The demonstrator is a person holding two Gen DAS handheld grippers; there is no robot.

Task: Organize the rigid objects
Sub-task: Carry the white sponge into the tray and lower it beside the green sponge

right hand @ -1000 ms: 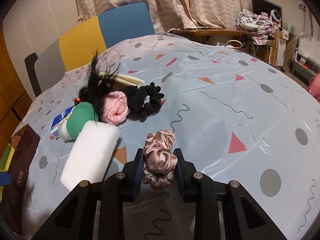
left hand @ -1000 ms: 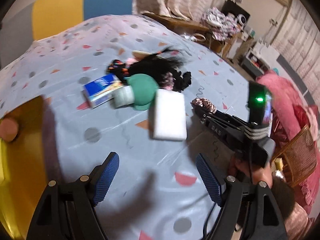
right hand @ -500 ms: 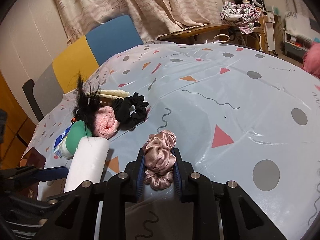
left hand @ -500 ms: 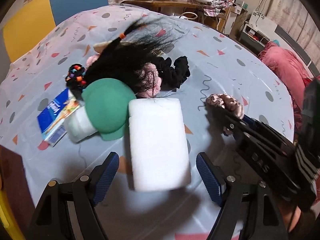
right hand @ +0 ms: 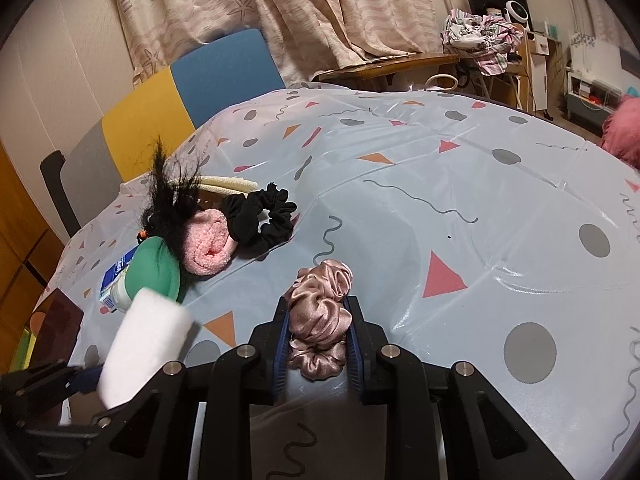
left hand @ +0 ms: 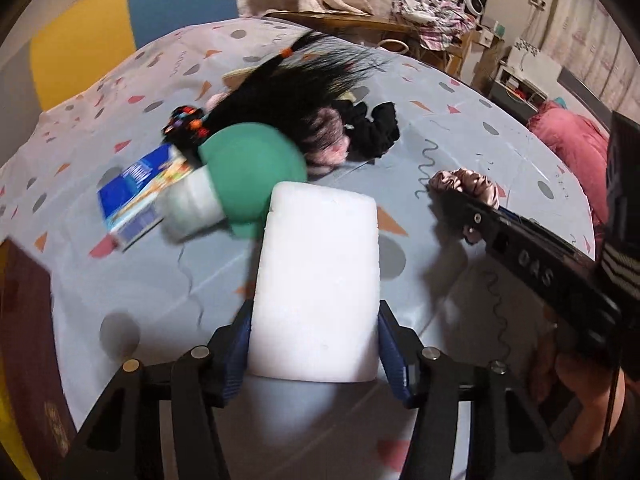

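Observation:
My left gripper (left hand: 314, 354) is shut on the near end of a white foam block (left hand: 318, 276), which also shows in the right wrist view (right hand: 148, 348). Its far end lies by a green-capped white jar (left hand: 240, 176) and a blue box (left hand: 138, 190). My right gripper (right hand: 318, 342) is shut on a pink satin scrunchie (right hand: 320, 320), seen at the right in the left wrist view (left hand: 466, 186). Both are just above the patterned tablecloth (right hand: 460, 208).
A black hair piece (left hand: 296, 84), a pink fuzzy roll (right hand: 208, 240), a black scrunchie (right hand: 260, 218) and a cream headband (right hand: 228, 184) lie in a pile behind the jar. A dark red box (left hand: 24, 328) stands at the table's left edge. A chair (right hand: 180, 100) stands beyond.
My left gripper moved forward over the white foam block and closed on its near end. My right gripper kept its hold on the pink scrunchie and stayed nearly still.

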